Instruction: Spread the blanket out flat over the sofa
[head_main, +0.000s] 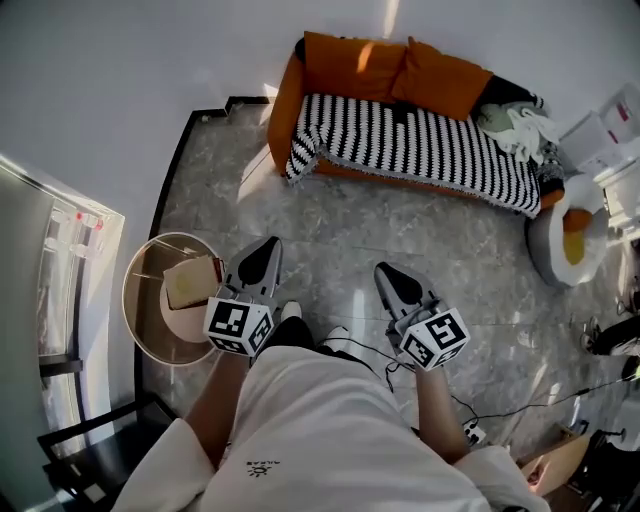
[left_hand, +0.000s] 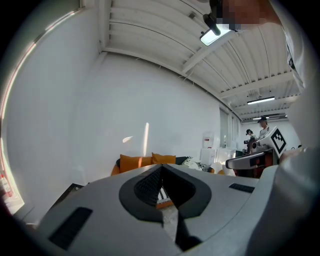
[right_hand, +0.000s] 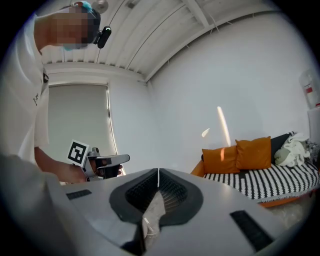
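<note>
Against the far wall stands an orange sofa (head_main: 330, 65) with two orange cushions. A black-and-white striped blanket (head_main: 420, 145) lies spread over its seat and hangs down the front and the left arm. Both grippers hover over the floor well short of the sofa, held close to the person's body. My left gripper (head_main: 267, 247) is shut with nothing in it, its jaws meeting at the tips (left_hand: 161, 168). My right gripper (head_main: 384, 271) is likewise shut and empty (right_hand: 158, 172). The right gripper view shows the blanket (right_hand: 272, 181) and the sofa (right_hand: 237, 155) at right.
A round glass-topped side table (head_main: 150, 320) with a tan item stands at my left. Pale clothes (head_main: 518, 122) are piled at the sofa's right end. A white round seat with an orange cushion (head_main: 572, 240) is at right. Cables (head_main: 500, 410) cross the floor.
</note>
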